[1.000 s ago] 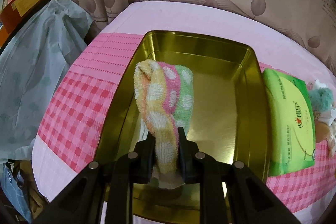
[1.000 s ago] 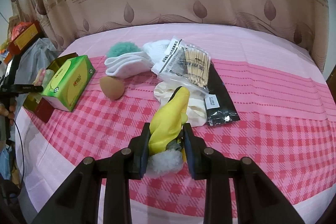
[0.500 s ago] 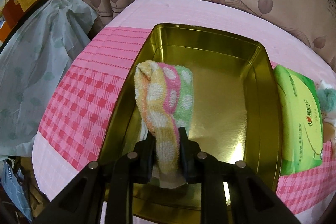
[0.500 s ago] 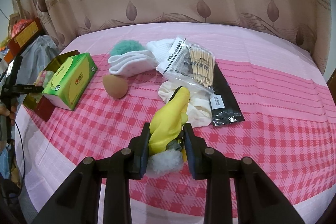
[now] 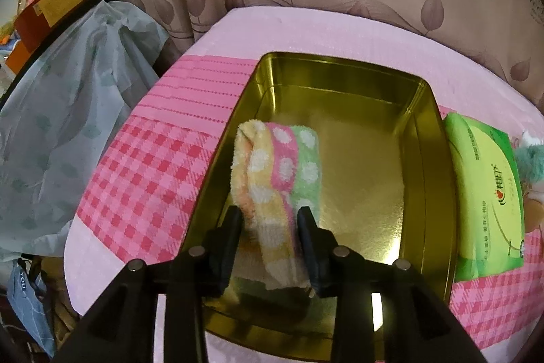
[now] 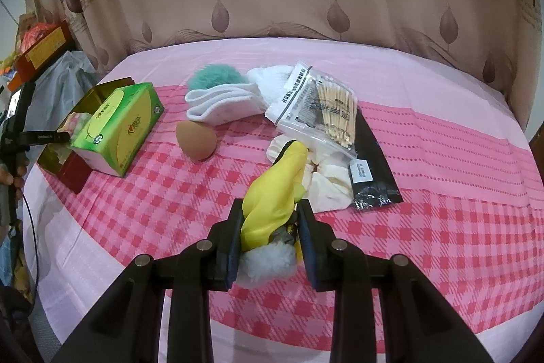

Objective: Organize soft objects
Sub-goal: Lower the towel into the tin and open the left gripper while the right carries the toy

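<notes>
The left gripper [image 5: 270, 221], jaws parted around a pastel polka-dot folded towel [image 5: 277, 179] lying lengthwise in the gold metal tin [image 5: 430, 159], is nearer than the right gripper [image 6: 270, 216], which clamps a yellow plush toy [image 6: 275, 193].

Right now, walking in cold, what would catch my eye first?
Probably the shiny gold tin on the pink checked cloth, with a pastel dotted towel lying inside between the left gripper and its opened jaws. Next, the yellow plush toy clamped in the right gripper over the cloth.
</notes>
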Action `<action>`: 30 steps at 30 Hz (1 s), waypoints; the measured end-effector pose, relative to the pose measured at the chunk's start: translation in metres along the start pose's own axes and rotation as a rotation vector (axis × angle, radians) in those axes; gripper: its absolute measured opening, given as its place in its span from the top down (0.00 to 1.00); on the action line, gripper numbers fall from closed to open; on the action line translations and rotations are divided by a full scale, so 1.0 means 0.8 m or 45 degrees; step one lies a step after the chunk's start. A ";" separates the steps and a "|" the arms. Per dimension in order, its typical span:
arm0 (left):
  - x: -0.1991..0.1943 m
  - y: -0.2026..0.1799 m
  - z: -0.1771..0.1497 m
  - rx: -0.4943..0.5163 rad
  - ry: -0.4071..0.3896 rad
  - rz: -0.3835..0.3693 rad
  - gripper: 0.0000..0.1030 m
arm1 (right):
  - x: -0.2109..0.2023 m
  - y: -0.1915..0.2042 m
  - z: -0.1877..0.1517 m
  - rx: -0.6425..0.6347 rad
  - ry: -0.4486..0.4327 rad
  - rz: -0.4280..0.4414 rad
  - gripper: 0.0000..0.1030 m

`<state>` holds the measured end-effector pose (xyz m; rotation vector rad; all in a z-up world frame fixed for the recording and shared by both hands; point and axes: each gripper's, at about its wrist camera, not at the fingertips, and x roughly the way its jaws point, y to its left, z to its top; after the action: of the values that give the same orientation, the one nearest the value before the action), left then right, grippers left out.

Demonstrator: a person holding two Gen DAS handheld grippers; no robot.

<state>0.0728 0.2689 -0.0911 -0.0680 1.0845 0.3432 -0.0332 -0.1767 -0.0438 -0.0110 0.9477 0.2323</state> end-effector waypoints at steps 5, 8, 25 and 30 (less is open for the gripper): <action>-0.016 -0.001 -0.004 -0.016 -0.058 0.001 0.66 | -0.001 0.013 0.006 -0.038 -0.003 0.001 0.73; -0.025 -0.002 -0.008 -0.033 -0.107 0.029 0.66 | -0.001 0.025 0.012 -0.071 -0.008 0.010 0.73; -0.059 0.055 -0.044 -0.323 -0.252 0.127 0.65 | 0.023 0.173 0.056 -0.388 0.002 0.218 0.73; -0.061 0.078 -0.056 -0.428 -0.255 0.174 0.65 | 0.026 0.237 0.065 -0.506 -0.022 0.304 0.73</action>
<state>-0.0053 0.3059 -0.0625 -0.2541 0.8266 0.6408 -0.0179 0.0182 -0.0126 -0.2620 0.8723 0.6382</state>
